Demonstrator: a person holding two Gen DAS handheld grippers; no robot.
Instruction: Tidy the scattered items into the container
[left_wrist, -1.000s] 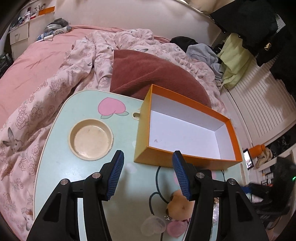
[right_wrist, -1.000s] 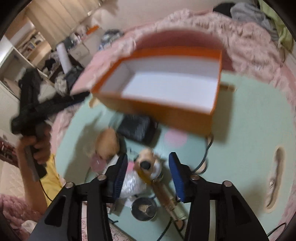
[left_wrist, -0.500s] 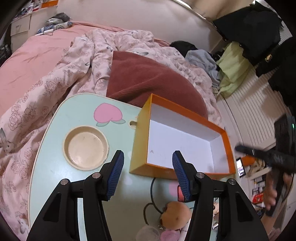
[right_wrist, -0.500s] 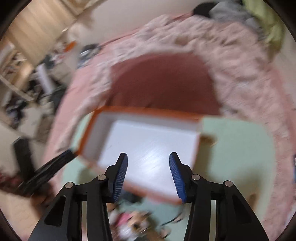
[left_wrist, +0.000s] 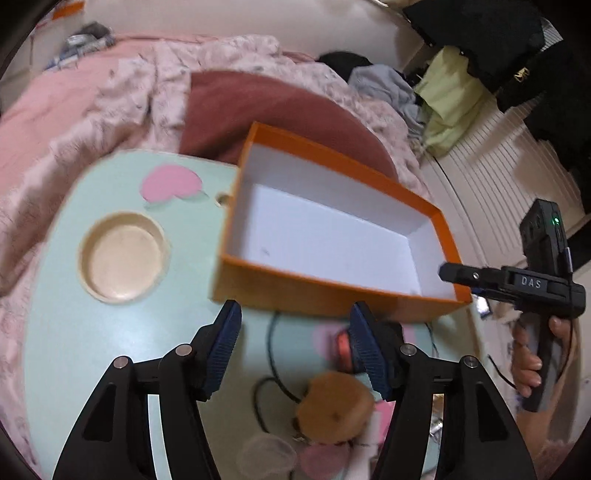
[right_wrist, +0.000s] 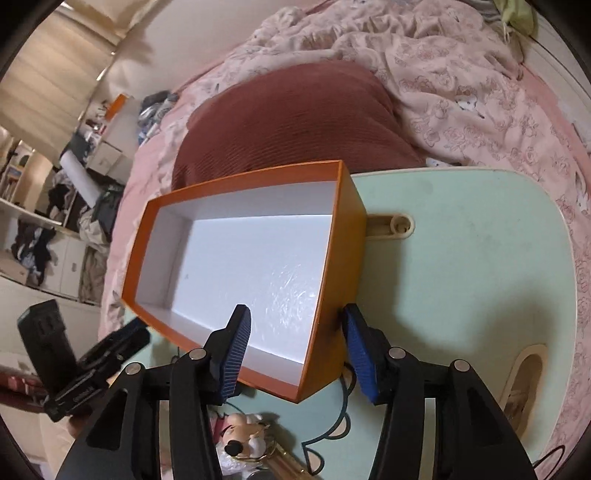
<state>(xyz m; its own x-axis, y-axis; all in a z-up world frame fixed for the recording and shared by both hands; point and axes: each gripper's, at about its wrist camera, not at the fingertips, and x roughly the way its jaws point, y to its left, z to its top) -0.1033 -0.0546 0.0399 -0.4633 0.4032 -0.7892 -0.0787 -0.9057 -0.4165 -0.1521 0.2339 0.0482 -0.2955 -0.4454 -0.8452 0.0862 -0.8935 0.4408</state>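
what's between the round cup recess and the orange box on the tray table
Only bare mint tabletop lies between the cup recess and the orange box, as the left wrist view shows.

Soft, even indoor light fills both views, moderately bright. The left wrist view is smeared by motion blur: the bed and the surface look soft. The right wrist view is sharper. A patch of glare shines on the white floor of the box, and a dull shadow falls on the surface to its right. Fisheye bending curves the edges, with dark corners.
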